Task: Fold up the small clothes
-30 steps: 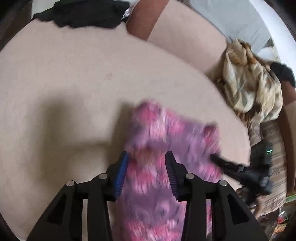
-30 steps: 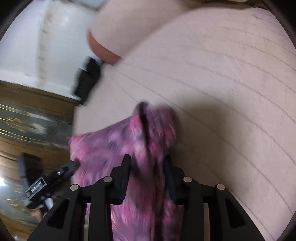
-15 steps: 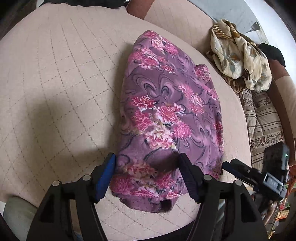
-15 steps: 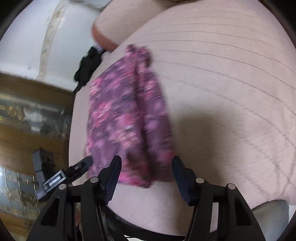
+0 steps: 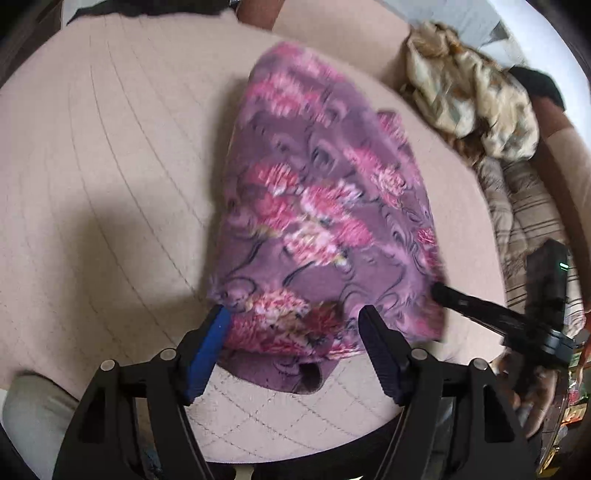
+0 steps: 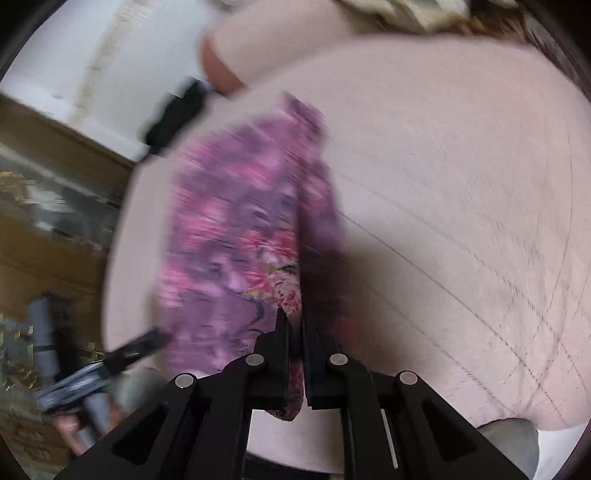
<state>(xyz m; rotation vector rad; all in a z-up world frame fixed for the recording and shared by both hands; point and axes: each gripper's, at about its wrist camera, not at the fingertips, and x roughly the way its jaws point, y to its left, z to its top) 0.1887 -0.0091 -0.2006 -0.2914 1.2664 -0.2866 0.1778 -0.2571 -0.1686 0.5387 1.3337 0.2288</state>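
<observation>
The purple floral garment point(image 5: 325, 221) lies folded on the quilted cushion point(image 5: 110, 166), reaching its near edge. The left gripper point(image 5: 291, 332) hangs over the cloth's near end, jaws opening and clear of it; the right gripper point(image 6: 293, 332) has pinched the garment's near right edge

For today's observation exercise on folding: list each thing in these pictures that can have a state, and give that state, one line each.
Purple floral garment: folded over, lying on the quilted cushion.
Left gripper: opening, fingers astride the garment's near edge, not pinching it.
Right gripper: shut on the garment's edge.
Cream floral cloth: crumpled, unfolded.
Black cloth: heaped at the cushion's far edge.
</observation>
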